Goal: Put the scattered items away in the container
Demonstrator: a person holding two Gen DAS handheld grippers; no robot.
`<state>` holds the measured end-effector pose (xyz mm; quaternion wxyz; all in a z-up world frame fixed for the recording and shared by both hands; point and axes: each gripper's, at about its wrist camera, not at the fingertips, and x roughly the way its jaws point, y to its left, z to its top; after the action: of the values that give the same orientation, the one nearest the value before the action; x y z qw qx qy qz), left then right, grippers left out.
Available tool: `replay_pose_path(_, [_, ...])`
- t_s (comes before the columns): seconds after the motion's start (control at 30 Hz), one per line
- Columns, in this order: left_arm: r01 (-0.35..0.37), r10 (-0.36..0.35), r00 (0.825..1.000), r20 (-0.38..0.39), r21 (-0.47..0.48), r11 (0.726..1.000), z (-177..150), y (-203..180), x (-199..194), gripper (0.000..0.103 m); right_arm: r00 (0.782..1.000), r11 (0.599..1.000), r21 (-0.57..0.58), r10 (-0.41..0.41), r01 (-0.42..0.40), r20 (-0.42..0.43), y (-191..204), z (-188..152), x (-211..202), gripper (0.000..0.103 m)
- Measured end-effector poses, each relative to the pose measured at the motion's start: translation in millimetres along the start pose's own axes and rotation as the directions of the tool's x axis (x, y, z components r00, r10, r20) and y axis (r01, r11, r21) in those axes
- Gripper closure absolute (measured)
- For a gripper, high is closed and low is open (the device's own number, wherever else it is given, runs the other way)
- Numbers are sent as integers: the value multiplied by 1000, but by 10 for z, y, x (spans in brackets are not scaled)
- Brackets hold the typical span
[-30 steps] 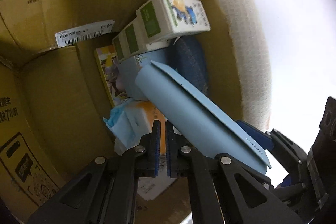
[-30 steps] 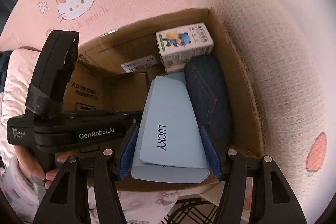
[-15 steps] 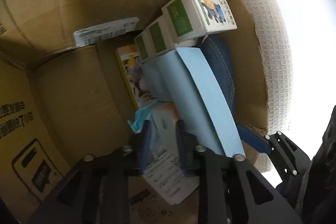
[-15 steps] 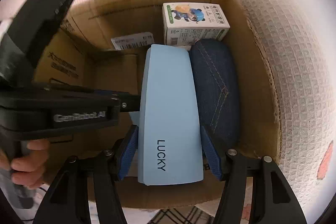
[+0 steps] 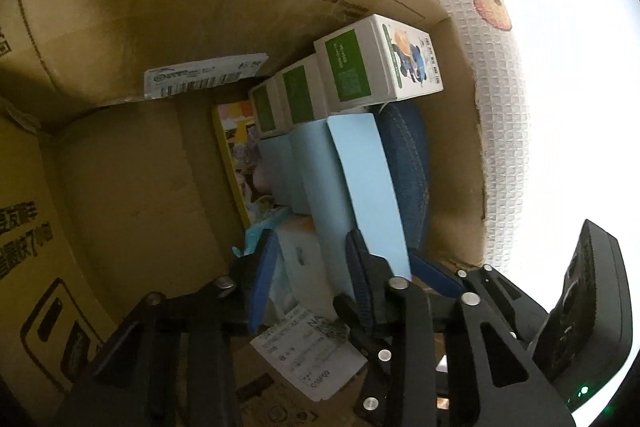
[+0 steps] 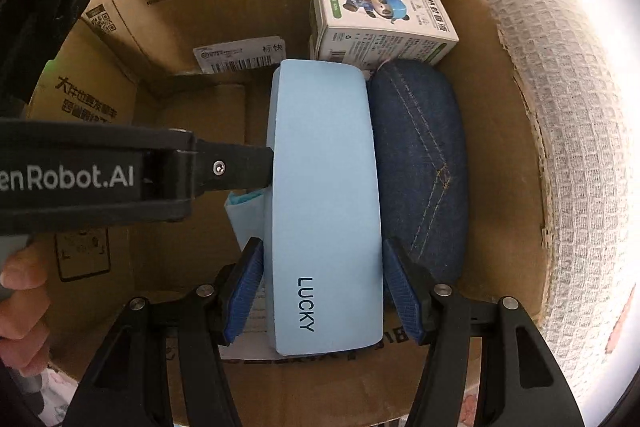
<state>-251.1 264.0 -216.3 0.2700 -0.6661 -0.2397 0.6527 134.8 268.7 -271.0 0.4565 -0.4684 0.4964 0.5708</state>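
- Your right gripper (image 6: 322, 285) has its blue pads on both long sides of the light blue LUCKY case (image 6: 324, 195); they look to be just touching it, so treat this as a grip about to be let go.
- That case lies inside the cardboard box (image 6: 480, 39), stretching forward from your right fingers, with the denim case (image 6: 420, 163) pressed against its right side and the white cartoon carton (image 6: 380, 19) just beyond its far end.
- Your left gripper (image 5: 310, 279) is spread wide, holding nothing, low in the box just left of the blue case, straddling a pale packet (image 5: 300, 267) and a printed receipt (image 5: 308, 355).
- Risk one: open the right jaws too little and the pads may drag the case back up as you lift out. It seems to rest on loose packets, so it could tip leftward.
- Risk two: the right-hand pad sits tight against the denim case; pulling out at an angle could hook it.
- Risk three: your left fingers (image 5: 260, 279) are among soft clutter; closing or jerking them could snag the receipt or teal wrapper (image 5: 256, 235) and haul it out.
- Keep the two tools apart on exit; they are close enough to knock.
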Motion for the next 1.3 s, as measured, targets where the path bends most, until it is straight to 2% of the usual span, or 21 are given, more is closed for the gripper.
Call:
replay_pose_path(0.13, [8,-9,1000,-10,-16,1000,14,30,30,71,1000,1000,25,10,-10,7,-67,1,-132,45])
replay_pose_path(0.23, [5,-5,1000,-3,-20,1000,-6,19,30,71,998,999,48,8,-11,57,-167,-28,-368,45])
replay_pose_path(0.37, [21,-22,1000,-16,-67,998,-65,51,22,71,994,990,136,26,-40,108,-395,-73,-580,45])
replay_pose_path(0.47, [34,-33,999,5,-63,997,-105,34,-33,70,994,976,213,14,-36,105,-543,-99,-576,45])
replay_pose_path(0.5, [38,-37,999,4,-62,997,-112,20,-41,70,995,969,245,18,-42,98,-597,-116,-548,47])
replay_pose_path(0.57, [42,-41,999,7,-64,997,-123,-17,-55,70,996,956,287,37,-61,86,-631,-128,-502,71])
replay_pose_path(0.6, [47,-46,999,8,-57,997,-124,-42,-55,70,995,949,304,63,-85,80,-645,-141,-468,73])
replay_pose_path(0.67, [43,-42,999,9,-34,999,-124,-94,-36,70,992,946,299,104,-122,74,-616,-150,-425,78])
replay_pose_path(0.73, [16,-16,1000,10,-1,1000,-129,-155,11,71,992,952,280,104,-120,71,-557,-162,-414,78])
replay_pose_path(0.8, [27,-27,1000,-2,28,999,-172,-231,82,81,992,962,244,107,-120,66,-470,-165,-393,78])
replay_pose_path(0.83, [31,-31,999,-8,40,999,-178,-260,105,82,992,966,229,108,-120,63,-437,-161,-373,78])
replay_pose_path(1.03, [-75,73,997,23,142,987,-193,-484,233,85,999,989,140,46,-47,12,-260,-111,-106,78])
replay_pose_path(1.3, [-52,48,998,32,144,988,-333,-313,301,85,997,984,162,73,-75,20,-301,-116,-89,78])
